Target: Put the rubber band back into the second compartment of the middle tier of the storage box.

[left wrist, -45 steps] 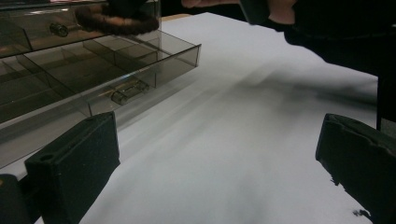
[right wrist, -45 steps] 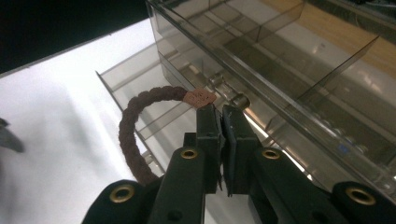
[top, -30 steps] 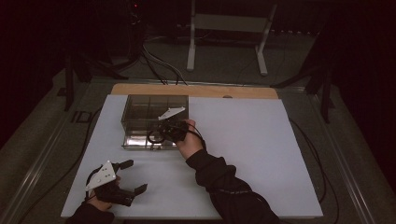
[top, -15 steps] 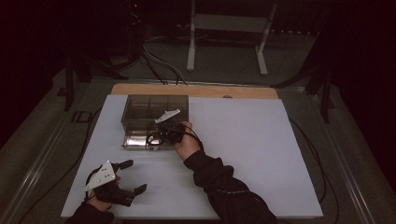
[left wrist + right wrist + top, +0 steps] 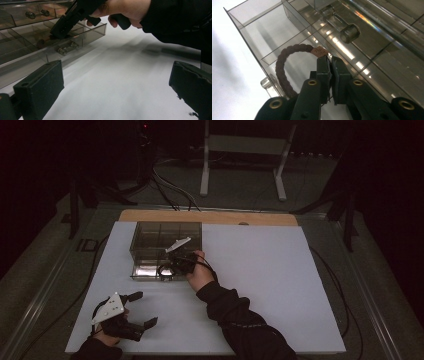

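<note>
A clear plastic compartment box (image 5: pixel 150 236) lies open on the white table. My right gripper (image 5: pixel 169 266) hangs over the box's front compartments, tilted down to the left. It is shut on a brown braided band (image 5: pixel 283 60), and the band's tan tag lies at the jaw tips (image 5: pixel 330 61). The loop hangs just above an empty compartment (image 5: pixel 262 27). In the left gripper view the right gripper (image 5: pixel 60 30) dips into the box (image 5: pixel 95 28). My left gripper (image 5: pixel 141 309) rests near the table's front left corner, open and with nothing between its fingers (image 5: pixel 40 87).
The white table top (image 5: pixel 280 285) stretches wide to the right of the box. A wooden strip (image 5: pixel 210 216) runs along its far edge. Cables (image 5: pixel 170 190) and a metal stand (image 5: pixel 245 150) are on the dark floor behind.
My right gripper has edged slightly left and lower over the box with the band in it. The left gripper has stayed where it was.
</note>
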The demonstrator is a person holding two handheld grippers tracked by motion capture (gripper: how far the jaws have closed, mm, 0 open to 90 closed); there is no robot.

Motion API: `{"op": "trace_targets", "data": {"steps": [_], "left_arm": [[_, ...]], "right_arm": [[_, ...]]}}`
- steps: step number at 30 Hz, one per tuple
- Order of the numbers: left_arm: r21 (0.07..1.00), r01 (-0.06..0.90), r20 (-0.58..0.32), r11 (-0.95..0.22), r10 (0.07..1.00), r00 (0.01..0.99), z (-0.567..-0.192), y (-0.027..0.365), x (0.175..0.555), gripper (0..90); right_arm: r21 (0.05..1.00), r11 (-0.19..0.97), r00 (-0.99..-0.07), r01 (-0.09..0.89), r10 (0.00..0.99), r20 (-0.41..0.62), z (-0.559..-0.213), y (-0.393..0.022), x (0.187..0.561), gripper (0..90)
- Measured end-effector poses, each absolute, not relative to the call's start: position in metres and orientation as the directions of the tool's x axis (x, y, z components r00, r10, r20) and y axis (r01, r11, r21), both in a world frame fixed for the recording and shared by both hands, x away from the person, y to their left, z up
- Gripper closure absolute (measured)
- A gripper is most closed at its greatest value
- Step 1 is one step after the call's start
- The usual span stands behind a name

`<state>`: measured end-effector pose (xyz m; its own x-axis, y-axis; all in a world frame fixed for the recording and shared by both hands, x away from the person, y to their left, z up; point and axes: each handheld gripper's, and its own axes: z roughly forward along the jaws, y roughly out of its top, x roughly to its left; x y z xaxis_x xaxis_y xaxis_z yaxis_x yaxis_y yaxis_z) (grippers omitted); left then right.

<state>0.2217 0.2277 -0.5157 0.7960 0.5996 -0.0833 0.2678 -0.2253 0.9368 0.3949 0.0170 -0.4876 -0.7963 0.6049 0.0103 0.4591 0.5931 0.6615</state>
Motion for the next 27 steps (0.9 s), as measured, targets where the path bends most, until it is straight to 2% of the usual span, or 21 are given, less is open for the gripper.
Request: {"op": "trace_targets", "data": {"steps": [8,13,27], "left_arm": [[0.937,0.273,-0.090,-0.217,0.605,0.791,-0.516,0.229,0.222,0.4],[0.937,0.269,-0.086,-0.221,0.603,0.793,-0.516,0.229,0.222,0.4],[0.936,0.269,-0.082,-0.227,0.604,0.793,-0.516,0.228,0.222,0.3]], "right_arm": [[0.672,0.559,-0.785,0.486,0.616,0.055,-0.485,0.014,0.395,84.6],[0.683,0.541,-0.779,0.491,0.624,0.066,-0.482,0.011,0.396,80.9],[0.722,0.491,-0.788,0.488,0.604,0.122,-0.471,0.005,0.388,55.6]]}}
